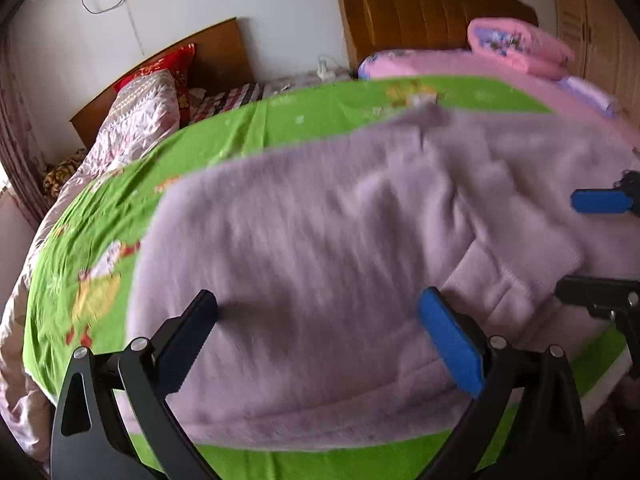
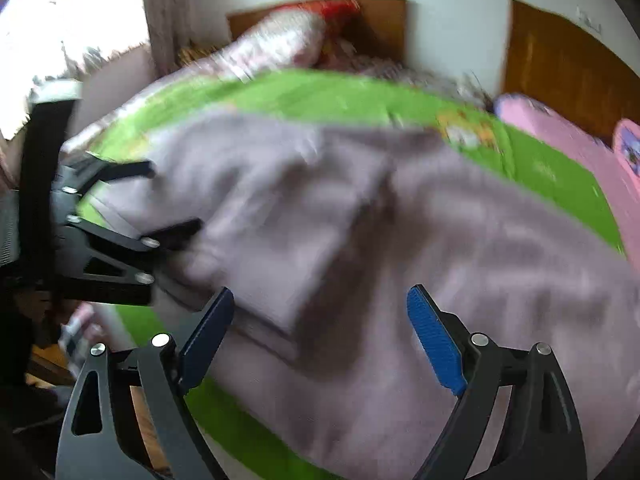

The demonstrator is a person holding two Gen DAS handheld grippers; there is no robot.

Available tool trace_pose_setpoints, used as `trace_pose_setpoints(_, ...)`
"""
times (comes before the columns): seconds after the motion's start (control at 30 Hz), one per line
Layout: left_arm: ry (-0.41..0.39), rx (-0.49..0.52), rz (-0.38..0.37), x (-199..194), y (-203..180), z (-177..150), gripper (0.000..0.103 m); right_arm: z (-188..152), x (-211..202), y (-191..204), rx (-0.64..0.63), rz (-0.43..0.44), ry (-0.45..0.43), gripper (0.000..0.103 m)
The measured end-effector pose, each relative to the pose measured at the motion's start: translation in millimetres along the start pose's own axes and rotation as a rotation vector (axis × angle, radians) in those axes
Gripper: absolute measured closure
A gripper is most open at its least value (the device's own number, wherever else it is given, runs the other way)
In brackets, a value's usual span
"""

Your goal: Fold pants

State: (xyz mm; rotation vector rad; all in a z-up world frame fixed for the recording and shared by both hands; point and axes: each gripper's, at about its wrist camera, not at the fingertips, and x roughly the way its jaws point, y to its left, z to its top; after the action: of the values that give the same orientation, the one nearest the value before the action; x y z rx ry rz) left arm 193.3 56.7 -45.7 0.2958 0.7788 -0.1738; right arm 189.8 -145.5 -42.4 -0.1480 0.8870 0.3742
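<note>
Left to right: the left claw (image 1: 318, 334) is hanging wide open over the near edge of the pants (image 1: 320, 232), holding nothing. The pants, pale lilac fleece, are lying spread across the green sheet (image 1: 224, 136) on the bed, with one panel already lying doubled over near the middle. The right claw (image 2: 320, 330) is also gaping fully, empty, above the cloth on the right side.

Risks, as I am judging them: both views are smearing with motion, so a grab at this speed could be pinching only the top layer, or catching the sheet along with the fleece and dragging it up. The fabric is thick and soft; a shallow bite is likely to be slipping out mid-fold. The doubled panel could be shifting if either claw is brushing it.

Containers: none showing in either view.
</note>
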Motion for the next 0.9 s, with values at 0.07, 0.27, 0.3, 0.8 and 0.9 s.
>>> trace_pose_setpoints(0.07, -0.010, -0.032, -0.019, 1.2, 4.6, -3.4, 0.001, -8.2, 8.3, -2.0, 0.001, -0.005, -0.007, 0.017)
trace_pose_setpoints(0.27, 0.006, -0.033, -0.028, 5.0, 7.8, -4.2, 0.001, -11.2, 2.2, -6.0, 0.018, 0.005, -0.013, 0.017)
trace_pose_setpoints(0.3, 0.001, -0.035, -0.029, 4.5, 7.9, -5.6, 0.001, -13.2, -3.8, -5.3, 0.019, 0.000, -0.021, 0.017)
trace_pose_setpoints(0.8, -0.013, -0.061, -0.055, 5.1, 9.6, -6.4, 0.001, -62.2, -53.4, -45.3, 0.081, -0.132, -0.090, 0.017)
trace_pose_setpoints(0.9, -0.014, -0.061, -0.054, 6.4, 11.8, -6.2, 0.001, -79.3, -53.4, -64.6, 0.128, -0.125, -0.068, 0.017)
